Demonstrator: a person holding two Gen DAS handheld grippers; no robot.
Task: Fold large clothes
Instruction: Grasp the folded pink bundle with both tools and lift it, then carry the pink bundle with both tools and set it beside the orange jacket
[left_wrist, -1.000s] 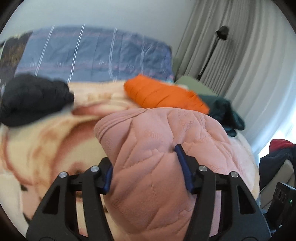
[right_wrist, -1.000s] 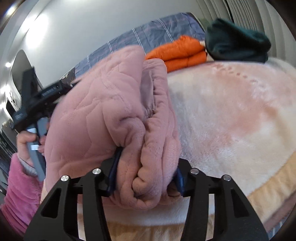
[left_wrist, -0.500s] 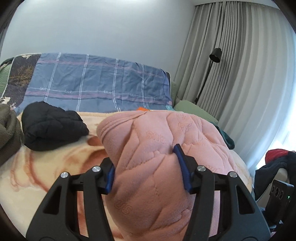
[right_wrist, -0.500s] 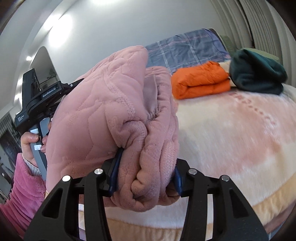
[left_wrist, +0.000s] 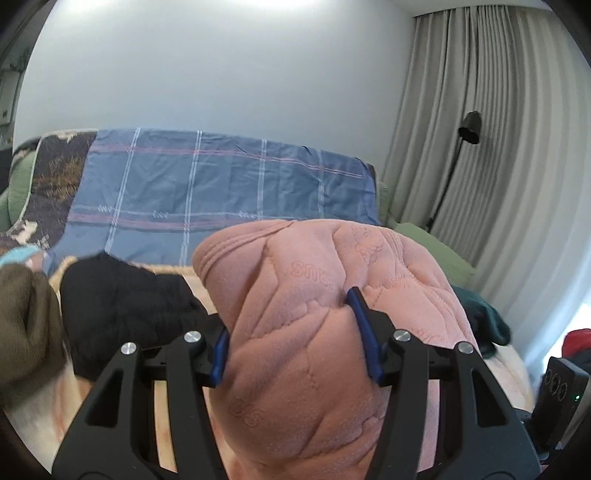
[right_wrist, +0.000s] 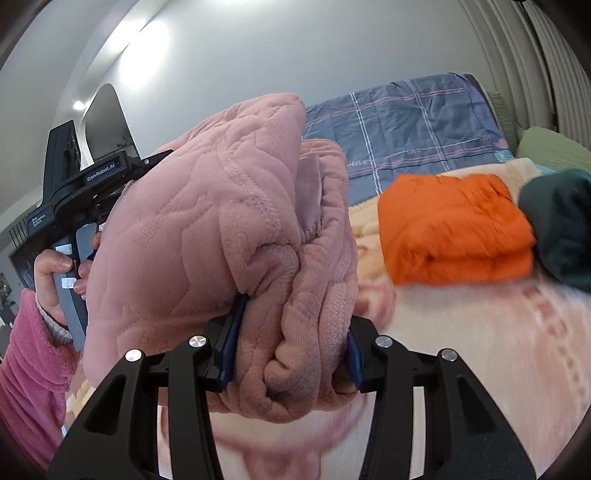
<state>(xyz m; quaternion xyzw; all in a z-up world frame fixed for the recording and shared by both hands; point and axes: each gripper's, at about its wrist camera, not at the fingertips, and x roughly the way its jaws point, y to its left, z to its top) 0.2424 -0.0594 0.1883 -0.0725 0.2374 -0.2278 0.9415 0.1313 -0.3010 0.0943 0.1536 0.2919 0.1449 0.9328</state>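
Left wrist view: the left gripper (left_wrist: 293, 334) points across a bed (left_wrist: 509, 373). Its 2 blue-padded fingers (left_wrist: 364, 330) stand about half apart and press into both sides of a thick, folded pink quilted garment (left_wrist: 314, 332), which bulges up between them and is held clear above the bed. Toward the bed's left edge lie a folded black garment (left_wrist: 122, 310) and, just beside it at the far left, a blurred olive-brown garment (left_wrist: 26, 321). A blue checked sheet (left_wrist: 221, 199) covers the head end of the bed. Near the right edge a dark green garment (left_wrist: 484, 317) shows behind the pink bundle. Grey curtains (left_wrist: 517, 147) and a black floor lamp (left_wrist: 469, 129) stand on the right.

Right wrist view: the right gripper (right_wrist: 290, 343) clamps the other, rolled end of the same pink garment between its 2 pads, roughly half open. The person's left hand (right_wrist: 55, 280), in a pink sleeve (right_wrist: 33, 369), grips the handle of the other gripper on the left, with the bundle spanning both tools. On the peach blanket (right_wrist: 480, 350) near the head end, a folded orange garment (right_wrist: 454, 229) lies touching the dark green one at the right edge.
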